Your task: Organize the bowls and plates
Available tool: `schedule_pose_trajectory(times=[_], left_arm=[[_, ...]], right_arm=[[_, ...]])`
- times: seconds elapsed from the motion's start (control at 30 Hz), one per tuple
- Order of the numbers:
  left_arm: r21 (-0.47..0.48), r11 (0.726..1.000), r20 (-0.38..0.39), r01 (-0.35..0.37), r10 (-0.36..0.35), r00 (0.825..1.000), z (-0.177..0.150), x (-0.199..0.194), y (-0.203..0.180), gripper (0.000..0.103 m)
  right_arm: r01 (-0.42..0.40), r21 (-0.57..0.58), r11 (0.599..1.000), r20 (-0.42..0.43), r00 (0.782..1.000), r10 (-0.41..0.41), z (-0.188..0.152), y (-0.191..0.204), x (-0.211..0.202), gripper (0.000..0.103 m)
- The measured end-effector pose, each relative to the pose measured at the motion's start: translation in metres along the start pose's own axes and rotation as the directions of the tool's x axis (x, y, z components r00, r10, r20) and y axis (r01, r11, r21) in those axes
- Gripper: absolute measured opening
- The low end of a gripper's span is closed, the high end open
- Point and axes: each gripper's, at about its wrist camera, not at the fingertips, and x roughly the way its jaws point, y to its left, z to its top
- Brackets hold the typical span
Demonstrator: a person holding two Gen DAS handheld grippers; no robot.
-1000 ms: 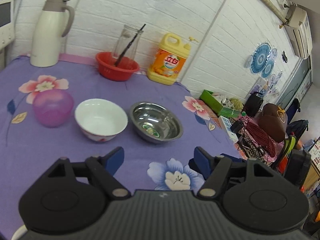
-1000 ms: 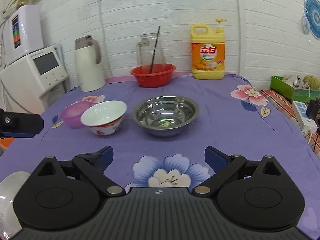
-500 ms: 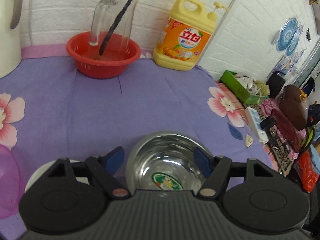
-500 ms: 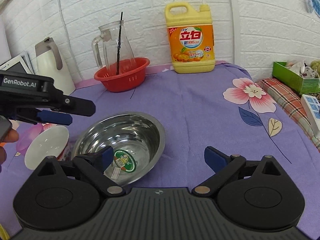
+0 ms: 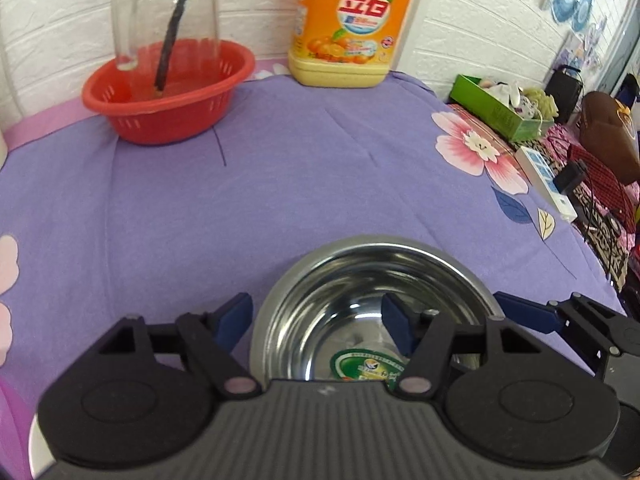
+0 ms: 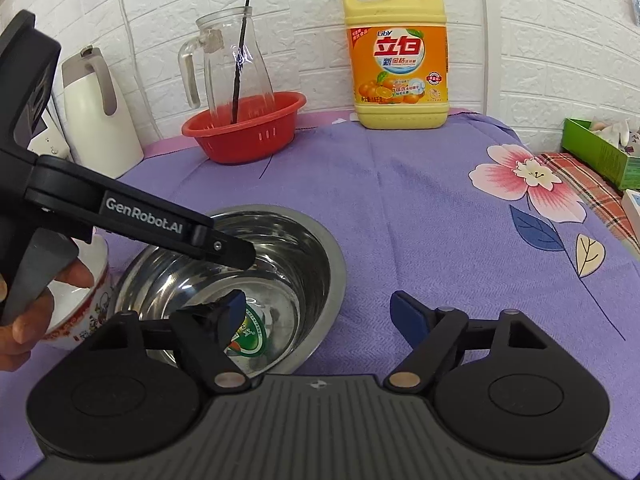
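Observation:
A steel bowl (image 5: 372,280) (image 6: 304,256) with a green sticker inside sits on the purple flowered cloth. My left gripper (image 5: 316,320) is open and straddles the bowl's left rim, one finger outside and one inside. My right gripper (image 6: 316,316) is open and straddles the bowl's right rim, its left finger inside the bowl. The left gripper's finger also shows in the right wrist view (image 6: 224,250) over the bowl. A white bowl with red pattern (image 6: 80,300) stands just left of the steel bowl, partly hidden by the hand.
A red basket (image 5: 168,88) (image 6: 244,128) holding a glass jug stands at the back by the brick wall. A yellow detergent bottle (image 5: 352,24) (image 6: 400,60) is to its right. A white thermos (image 6: 100,112) is at the back left. The table edge (image 5: 560,216) drops off at the right.
Both grippers have moved forward and down to the steel bowl. They now straddle its opposite rims, where before they were short of it.

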Motion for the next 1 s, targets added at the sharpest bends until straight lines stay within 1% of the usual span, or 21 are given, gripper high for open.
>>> schedule_pose_trajectory(times=[0.13,0.23,0.27,0.3,0.4,0.47,0.57,0.7,0.8,0.93,1.0], left_arm=[[0.007,1.000,-0.041,-0.008,0.008,0.999,-0.005,0.005,-0.005,0.051],[0.048,0.998,-0.040,-0.026,0.028,0.999,-0.010,0.007,-0.012,0.044],[0.046,0.999,-0.044,-0.021,0.023,0.999,-0.011,0.007,-0.014,0.038],[0.040,0.999,-0.041,-0.021,0.023,0.999,-0.011,0.007,-0.015,0.036],[0.021,0.999,-0.040,-0.036,0.037,0.998,-0.013,0.005,-0.020,0.035],[0.009,1.000,-0.037,-0.030,0.030,0.999,-0.016,-0.002,-0.026,0.034],[-0.013,1.000,-0.023,0.002,-0.002,1.000,-0.019,-0.018,-0.035,0.034],[-0.016,1.000,-0.001,0.016,-0.016,1.000,-0.033,-0.046,-0.053,0.034],[-0.009,1.000,0.012,0.025,-0.024,1.000,-0.053,-0.071,-0.068,0.034],[0.001,1.000,0.024,0.016,-0.016,1.000,-0.091,-0.102,-0.086,0.034],[0.003,1.000,0.024,0.012,-0.012,1.000,-0.112,-0.114,-0.093,0.034]], right_arm=[[-0.027,0.006,1.000,-0.020,0.999,0.027,-0.005,0.003,0.005,0.103],[-0.029,-0.022,0.999,-0.030,0.999,0.028,-0.009,0.009,0.008,0.103],[-0.030,-0.038,0.999,-0.033,0.999,0.028,-0.009,0.012,0.009,0.103],[-0.039,-0.047,0.998,-0.036,0.999,0.038,-0.009,0.014,0.009,0.103],[-0.023,-0.059,0.998,-0.040,0.999,0.021,-0.009,0.017,0.007,0.103],[-0.022,-0.037,0.999,-0.042,0.999,0.020,-0.009,0.013,0.002,0.103],[-0.001,-0.044,0.999,-0.019,1.000,0.000,-0.008,0.012,-0.016,0.103],[0.018,-0.062,0.998,-0.005,1.000,-0.018,-0.013,0.013,-0.046,0.103],[0.017,-0.060,0.998,0.002,1.000,-0.017,-0.025,0.018,-0.073,0.103],[0.016,-0.072,0.997,-0.001,1.000,-0.016,-0.052,0.031,-0.106,0.103],[0.001,-0.068,0.998,-0.009,1.000,-0.001,-0.067,0.036,-0.120,0.103]])
